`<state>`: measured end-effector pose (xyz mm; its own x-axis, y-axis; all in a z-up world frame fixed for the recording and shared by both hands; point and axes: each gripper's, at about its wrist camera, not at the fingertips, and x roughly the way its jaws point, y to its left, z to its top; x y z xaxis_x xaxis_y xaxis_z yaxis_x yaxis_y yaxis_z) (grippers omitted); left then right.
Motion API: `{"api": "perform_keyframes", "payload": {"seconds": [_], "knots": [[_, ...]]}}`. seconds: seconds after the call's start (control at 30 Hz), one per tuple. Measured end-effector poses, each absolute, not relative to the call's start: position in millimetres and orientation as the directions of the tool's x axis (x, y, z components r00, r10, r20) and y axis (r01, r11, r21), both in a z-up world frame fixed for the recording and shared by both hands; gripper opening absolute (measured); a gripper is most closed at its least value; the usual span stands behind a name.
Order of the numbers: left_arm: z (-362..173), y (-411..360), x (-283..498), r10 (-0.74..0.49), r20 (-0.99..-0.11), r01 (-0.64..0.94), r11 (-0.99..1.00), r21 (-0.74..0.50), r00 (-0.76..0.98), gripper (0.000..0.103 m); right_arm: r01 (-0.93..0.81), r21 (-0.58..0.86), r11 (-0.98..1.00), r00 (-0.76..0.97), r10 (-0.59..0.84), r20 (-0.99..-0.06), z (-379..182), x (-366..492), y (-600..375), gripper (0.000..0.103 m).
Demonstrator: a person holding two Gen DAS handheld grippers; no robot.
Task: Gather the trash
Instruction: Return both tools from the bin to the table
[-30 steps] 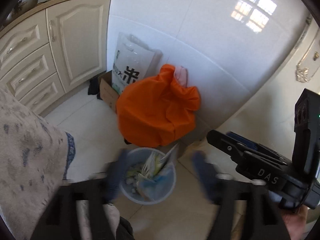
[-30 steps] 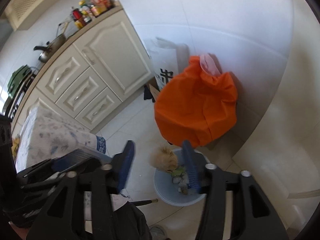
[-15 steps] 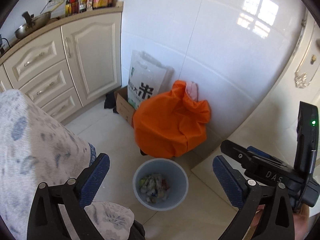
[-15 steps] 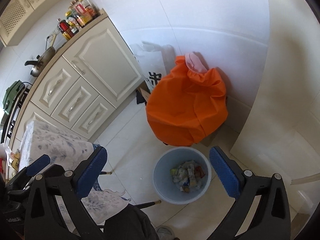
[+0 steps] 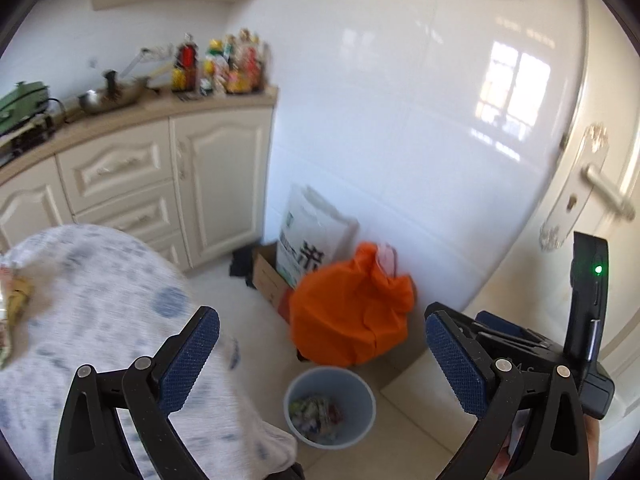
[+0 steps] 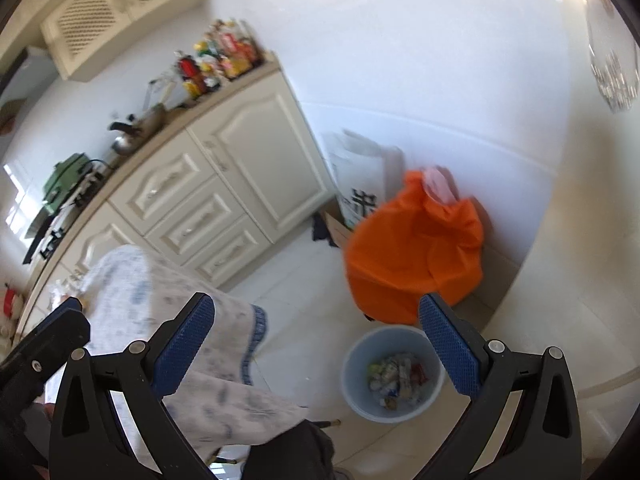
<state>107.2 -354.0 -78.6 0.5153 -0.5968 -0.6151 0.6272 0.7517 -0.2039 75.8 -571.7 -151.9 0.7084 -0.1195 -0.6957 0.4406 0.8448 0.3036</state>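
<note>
A pale blue trash bin (image 5: 330, 406) stands on the floor with several crumpled wrappers (image 5: 316, 417) inside; it also shows in the right wrist view (image 6: 394, 374). My left gripper (image 5: 320, 354) is open and empty, high above the bin. My right gripper (image 6: 316, 344) is open and empty, also well above the bin and to its left. More wrappers (image 5: 14, 302) lie at the left edge of the cloth-covered table (image 5: 100, 320).
An orange bag (image 5: 352, 316) sits behind the bin, beside a white printed sack (image 5: 310, 236) and a cardboard box (image 5: 268, 276). Cream cabinets (image 5: 160, 184) with bottles and a pan stand at left. A door with a handle (image 5: 600, 188) is at right.
Both grippers dropped their trash into the bin, opened wide, then rose and drew back, so the bin looks smaller and the table and counter came into view.
</note>
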Motion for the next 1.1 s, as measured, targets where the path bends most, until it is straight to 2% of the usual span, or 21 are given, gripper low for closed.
{"api": "perform_keyframes", "payload": {"seconds": [0.17, 0.7, 0.87, 1.1], "knots": [[-45, -270, 88, -0.577, -0.550, 0.580, 0.791, -0.193, 0.604, 0.102, 0.345, 0.284, 0.895, 0.751, -0.081, -0.655, -120, 90, -520, 0.103], [-26, -79, 52, -0.434, -0.409, 0.404, 0.900, -0.162, 0.803, 0.102, 0.070, 0.233, 0.970, 0.836, 0.070, -0.544, -57, 128, -361, 0.103], [-37, -44, 44, -0.360, -0.421, 0.339, 0.932, -0.128, 0.832, 0.102, 0.009, 0.201, 0.979, 0.839, 0.102, -0.535, -51, 138, -323, 0.103], [-67, -21, 56, -0.270, -0.508, 0.244, 0.962, -0.120, 0.818, 0.102, -0.055, 0.155, 0.986, 0.813, 0.135, -0.566, -66, 164, -278, 0.103]]}}
